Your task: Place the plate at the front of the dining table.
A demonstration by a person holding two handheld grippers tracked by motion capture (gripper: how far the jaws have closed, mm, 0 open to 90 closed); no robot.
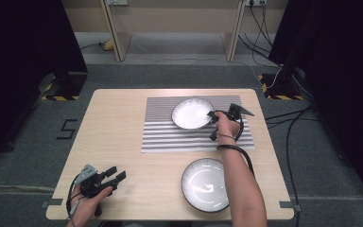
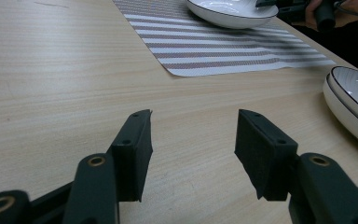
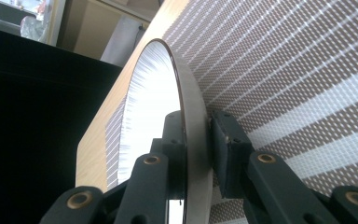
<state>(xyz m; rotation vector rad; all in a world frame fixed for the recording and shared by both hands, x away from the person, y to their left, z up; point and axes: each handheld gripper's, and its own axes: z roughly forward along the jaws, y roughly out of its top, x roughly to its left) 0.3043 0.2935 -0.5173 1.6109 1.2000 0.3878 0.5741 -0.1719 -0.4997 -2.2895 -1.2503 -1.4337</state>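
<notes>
Here the white bowl (image 1: 192, 113) sits on the striped placemat (image 1: 170, 137), toward the far right part of the tabletop (image 1: 118, 142), and its right-hand rim is caught in the right gripper (image 1: 213, 115). In the right gripper view the bowl's wall (image 3: 193, 135) stands between the two black jaws, one inside the bowl and one outside against the wall, both pressed to it: the jaws are clamped on the rim. The bowl thus lies directly in the claw and reaches away from it over the mat.

As a judgement, the hold is a narrow pinch on one edge of a smooth, glazed, sloping wall, so the bowl's weight hangs off to one side of the grip. If it is lifted or swung quickly it could pivot between the pads, slide out and drop onto the mat or the table. Dragging it instead could ruck the placemat.

A second bowl (image 1: 205, 184) rests on the bare wood near the front edge, right of centre, just under the person's right forearm; a low carry toward it could knock rim against rim.

The left gripper (image 1: 116, 175) rests near the front left corner, its jaws apart with nothing between them, the wood showing through the gap in the left gripper view.
</notes>
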